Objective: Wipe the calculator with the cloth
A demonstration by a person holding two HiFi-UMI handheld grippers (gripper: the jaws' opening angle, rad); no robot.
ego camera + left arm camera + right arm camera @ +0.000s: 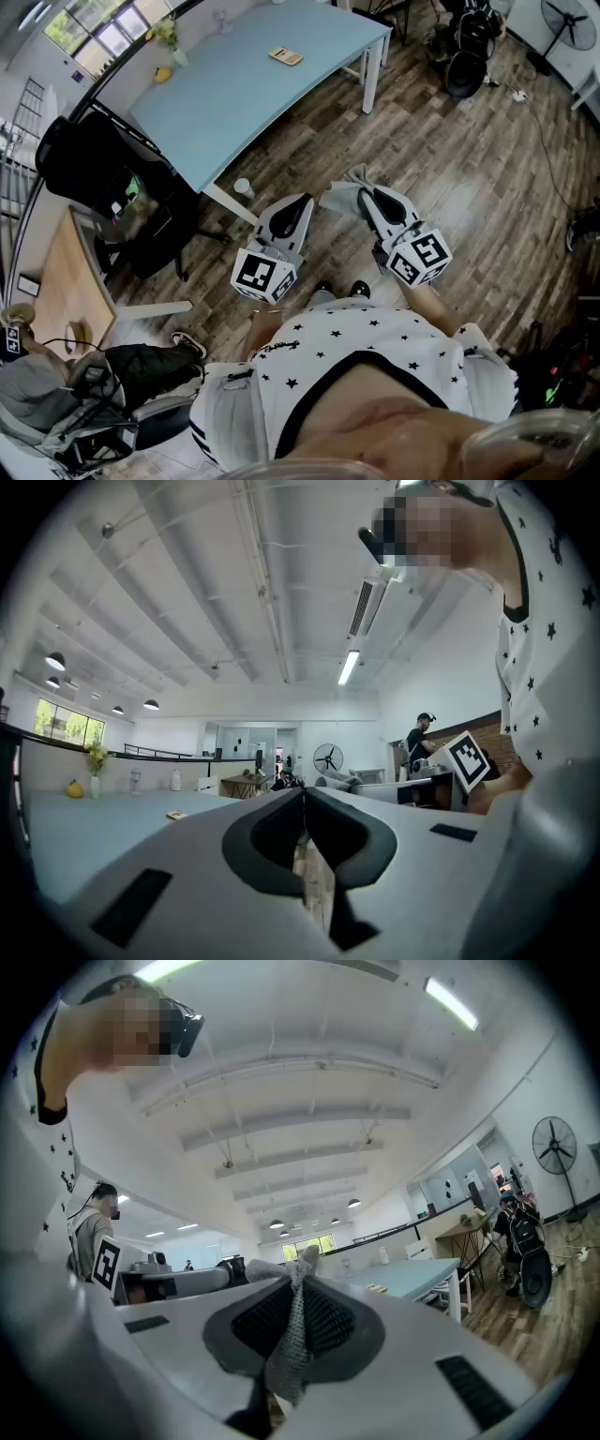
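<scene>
The calculator (286,56) lies on the far side of the light blue table (234,94), well away from both grippers. It shows small in the left gripper view (175,815) and in the right gripper view (377,1288). My right gripper (364,194) is shut on a grey cloth (341,194), which bunches between the jaws and sticks out past them (296,1321). My left gripper (302,202) is shut with nothing in it (304,794). Both are held in the air over the wooden floor, in front of the person's body, short of the table.
A black office chair (103,187) stands at the table's near left end, beside a wooden desk (66,281). A white cup (244,187) sits on the floor by a table leg. A yellow fruit (163,73) and a vase (171,39) rest on the table. Black bags (466,61) lie beyond.
</scene>
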